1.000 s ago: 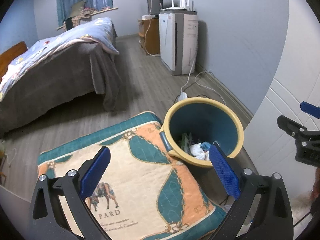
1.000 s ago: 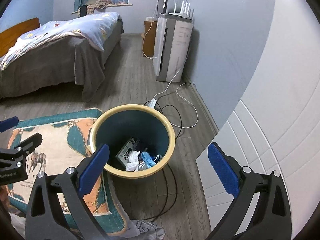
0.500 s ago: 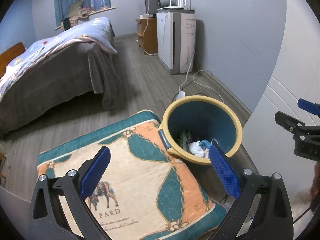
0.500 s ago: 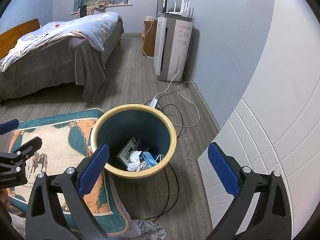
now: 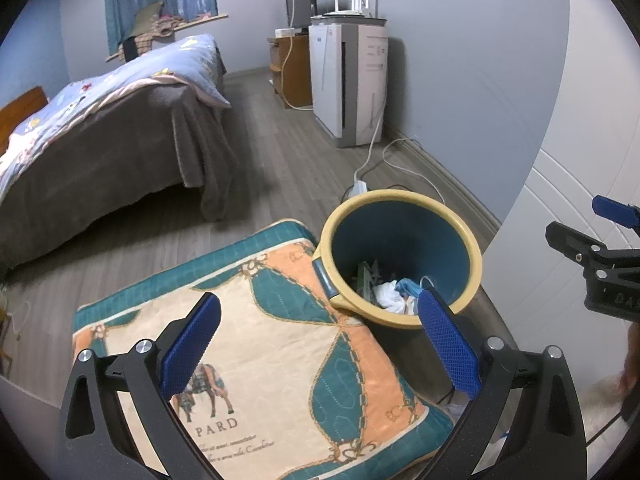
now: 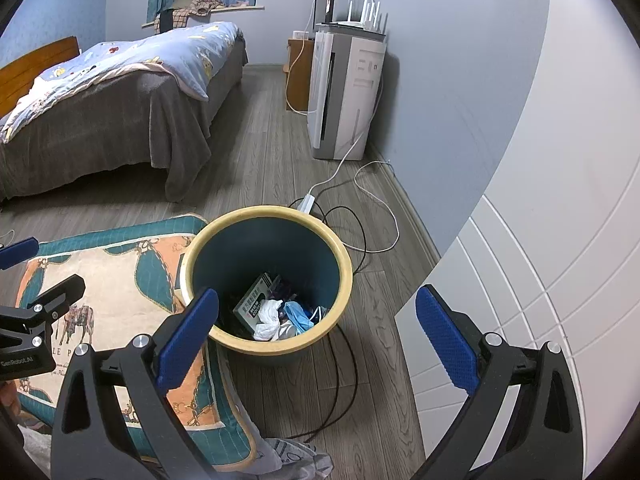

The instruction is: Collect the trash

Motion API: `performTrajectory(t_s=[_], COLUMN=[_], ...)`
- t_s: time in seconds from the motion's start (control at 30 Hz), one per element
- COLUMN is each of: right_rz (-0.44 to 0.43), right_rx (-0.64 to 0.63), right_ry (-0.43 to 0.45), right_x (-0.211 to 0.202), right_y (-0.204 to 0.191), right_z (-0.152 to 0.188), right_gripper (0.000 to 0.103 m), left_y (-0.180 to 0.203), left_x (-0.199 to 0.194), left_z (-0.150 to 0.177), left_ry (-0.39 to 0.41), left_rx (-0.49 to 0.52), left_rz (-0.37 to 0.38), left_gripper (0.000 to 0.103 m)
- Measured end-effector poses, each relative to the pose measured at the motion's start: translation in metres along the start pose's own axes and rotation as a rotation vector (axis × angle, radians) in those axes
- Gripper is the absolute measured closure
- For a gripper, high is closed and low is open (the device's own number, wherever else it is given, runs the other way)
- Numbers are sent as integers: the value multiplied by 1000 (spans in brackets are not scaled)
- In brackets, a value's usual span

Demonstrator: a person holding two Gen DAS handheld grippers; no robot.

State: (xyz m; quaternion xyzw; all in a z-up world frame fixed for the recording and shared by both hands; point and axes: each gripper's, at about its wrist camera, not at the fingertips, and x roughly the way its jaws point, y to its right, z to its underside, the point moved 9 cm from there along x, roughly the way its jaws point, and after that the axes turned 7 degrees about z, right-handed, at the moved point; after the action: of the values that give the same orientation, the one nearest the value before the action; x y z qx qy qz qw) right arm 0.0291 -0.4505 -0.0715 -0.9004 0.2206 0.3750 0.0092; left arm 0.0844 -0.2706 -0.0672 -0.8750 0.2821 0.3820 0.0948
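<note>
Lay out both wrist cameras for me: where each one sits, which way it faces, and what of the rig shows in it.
Left wrist view: sits on the left gripper, facing forward and down over the patterned cushion toward the trash bin; its own open blue fingers frame the bottom, and the right gripper pokes in at the right edge.
Right wrist view: sits on the right gripper, looking down into the trash bin; the left gripper shows at the left edge.
Shared: bin, cushion, bed, white appliance.

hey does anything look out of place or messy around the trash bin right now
Mostly tidy. Loose cables trail over the floor and pass under the bin, which presses against the patterned cushion. A crumpled cloth lies beside the cushion. The trash is all inside the bin.
</note>
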Motion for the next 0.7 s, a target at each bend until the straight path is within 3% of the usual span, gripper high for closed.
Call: performTrajectory(t_s=[0.7], right_rz=[1], right_rx=[-2], right_ry=[-1], right_x=[0], right_y=[0], right_z=[-1], right_gripper=[6], left_y=[1], left_x=[0], left_z=[0], left_ry=[-3], left_rx=[2], left_rz=[3], left_gripper=[5])
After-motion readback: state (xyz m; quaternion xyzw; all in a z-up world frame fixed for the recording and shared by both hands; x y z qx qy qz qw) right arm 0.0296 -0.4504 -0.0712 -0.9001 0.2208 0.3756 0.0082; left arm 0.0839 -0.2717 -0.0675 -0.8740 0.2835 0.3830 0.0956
